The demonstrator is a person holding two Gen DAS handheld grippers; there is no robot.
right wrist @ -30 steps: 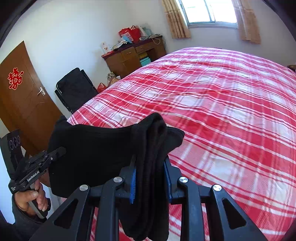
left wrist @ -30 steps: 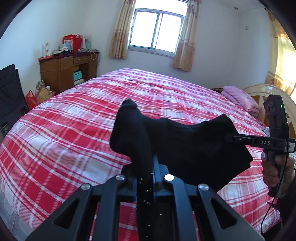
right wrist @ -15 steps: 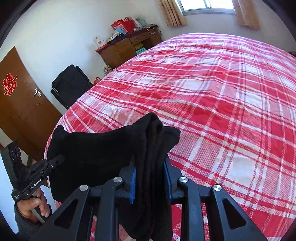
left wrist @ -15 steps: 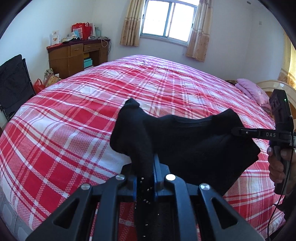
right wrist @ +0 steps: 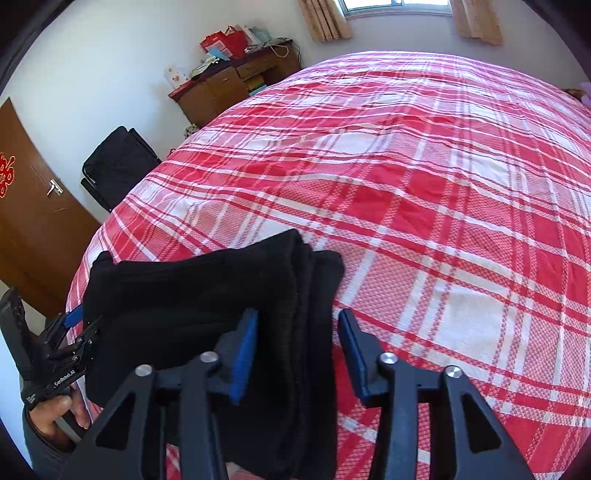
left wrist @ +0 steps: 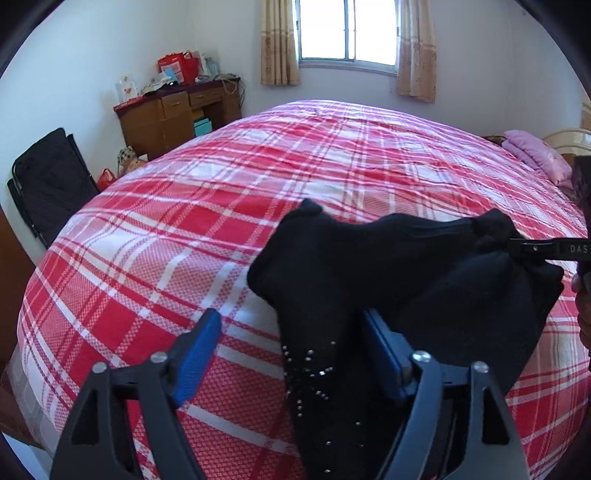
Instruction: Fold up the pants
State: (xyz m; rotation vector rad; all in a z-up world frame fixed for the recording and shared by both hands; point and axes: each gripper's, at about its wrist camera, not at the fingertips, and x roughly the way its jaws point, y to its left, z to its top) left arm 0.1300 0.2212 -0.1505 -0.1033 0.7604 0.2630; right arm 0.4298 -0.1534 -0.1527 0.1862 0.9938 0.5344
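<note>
The black pants lie folded into a thick bundle at the near edge of the red plaid bed. My left gripper is open, its blue pads spread on either side of one end of the bundle. My right gripper is open too, pads apart around the other end of the pants. In the left wrist view the right gripper's fingertips show at the far right beside the cloth. In the right wrist view the left gripper shows at the far left, against the bundle.
A wooden desk with bags stands at the far left wall. A black folding chair and a brown door are at the left. A pink pillow lies at the right. A curtained window is behind the bed.
Both grippers have opened and let go of the pants. The bundle has come down onto the near edge of the bed, and both cameras have tilted lower.
</note>
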